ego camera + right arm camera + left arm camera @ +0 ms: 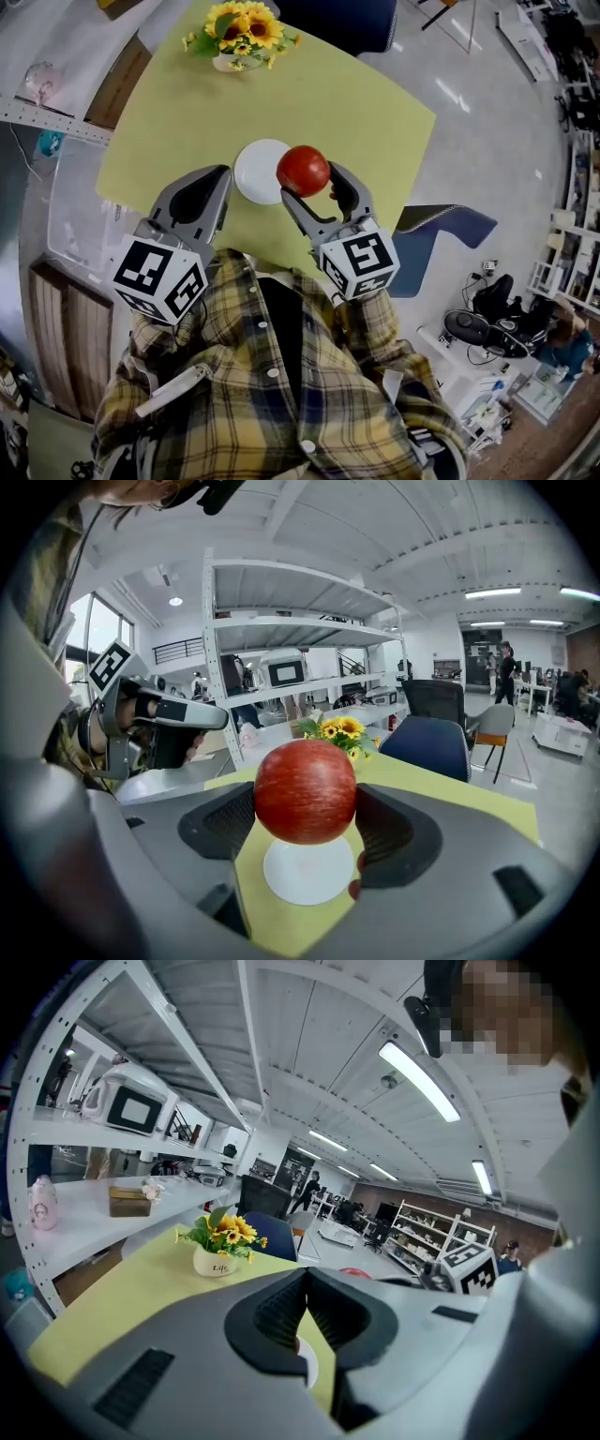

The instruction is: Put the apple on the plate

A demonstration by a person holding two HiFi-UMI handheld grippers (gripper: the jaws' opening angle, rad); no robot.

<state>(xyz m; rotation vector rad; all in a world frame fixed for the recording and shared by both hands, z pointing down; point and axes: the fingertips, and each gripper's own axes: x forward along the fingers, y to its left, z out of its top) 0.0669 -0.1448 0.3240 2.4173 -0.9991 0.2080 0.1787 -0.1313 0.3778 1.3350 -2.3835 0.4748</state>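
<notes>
Right gripper [309, 185] is clamping the red apple [302, 170] over the white plate [253, 173] edge. Left gripper [221, 180] is idling, jaws together, empty. Next move likely: centring, lowering, releasing.

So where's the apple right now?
The apple is held in the right gripper, showing at the white plate's right edge in the head view.
</notes>
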